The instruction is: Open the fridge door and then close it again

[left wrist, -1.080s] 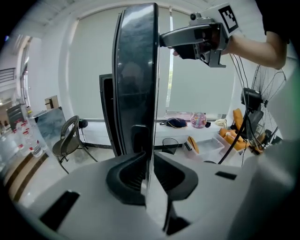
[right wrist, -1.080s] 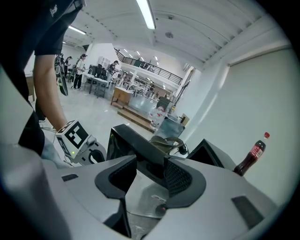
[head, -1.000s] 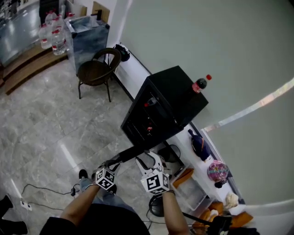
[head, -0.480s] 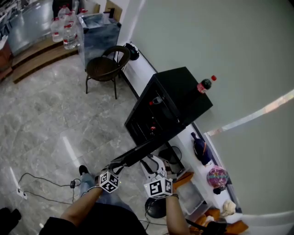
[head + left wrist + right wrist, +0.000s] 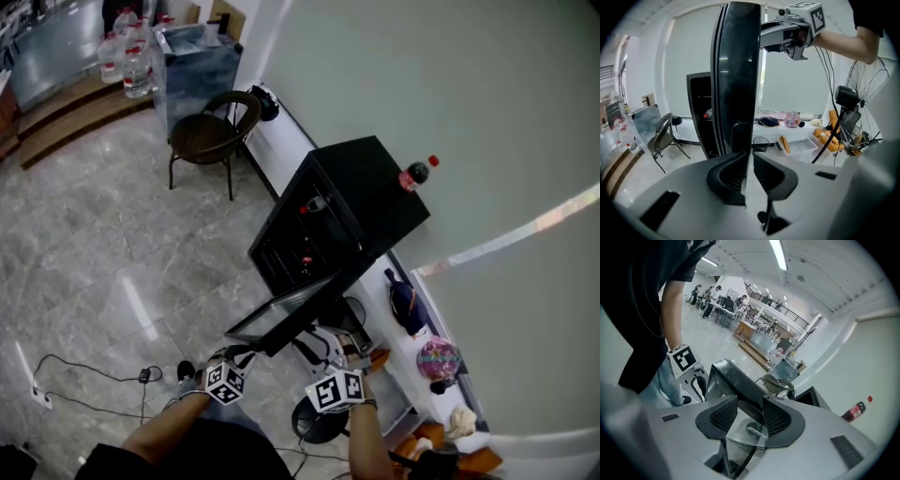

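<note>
A black mini fridge [image 5: 361,187] stands against the wall with its glass door [image 5: 281,319] swung out towards me. My left gripper [image 5: 234,354] is shut on the door's free edge; in the left gripper view the thin door edge [image 5: 740,70] rises between the closed jaws [image 5: 749,161]. My right gripper [image 5: 323,342] grips the same door further right. In the right gripper view the dark door frame [image 5: 736,380] fills the gap between the pads [image 5: 751,411], whose jaws have just been opening slightly. A red item [image 5: 307,208] shows inside the fridge.
A cola bottle [image 5: 412,172] stands on the fridge top. A dark chair [image 5: 202,136] stands at the back left, with water bottles [image 5: 127,70] beyond it. Bags and orange things [image 5: 412,305] lie on the low white shelf to the right. A cable [image 5: 84,384] runs over the tiled floor.
The fridge door has swung further open towards me. Both grippers have moved with it, lower in the head view.
</note>
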The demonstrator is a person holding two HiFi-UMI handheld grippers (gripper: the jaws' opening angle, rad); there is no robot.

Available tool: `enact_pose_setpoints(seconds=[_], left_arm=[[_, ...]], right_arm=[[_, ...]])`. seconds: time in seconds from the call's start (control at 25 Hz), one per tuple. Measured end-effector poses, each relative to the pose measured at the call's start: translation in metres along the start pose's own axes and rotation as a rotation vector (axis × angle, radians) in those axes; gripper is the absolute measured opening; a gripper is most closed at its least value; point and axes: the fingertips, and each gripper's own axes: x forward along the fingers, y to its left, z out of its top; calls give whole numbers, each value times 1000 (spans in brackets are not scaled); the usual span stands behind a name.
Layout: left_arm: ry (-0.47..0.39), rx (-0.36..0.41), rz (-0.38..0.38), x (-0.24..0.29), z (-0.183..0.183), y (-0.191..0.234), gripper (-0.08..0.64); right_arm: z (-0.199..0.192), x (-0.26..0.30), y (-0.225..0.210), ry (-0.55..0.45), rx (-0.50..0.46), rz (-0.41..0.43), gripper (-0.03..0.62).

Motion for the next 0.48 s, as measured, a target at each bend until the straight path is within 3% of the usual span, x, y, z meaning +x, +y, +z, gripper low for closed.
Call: enact_pose_setpoints(seconds=[0.48], left_arm=[[4, -7, 1, 4, 2, -15, 44]], right_arm=[[-10, -9, 6, -18, 10, 27, 161]])
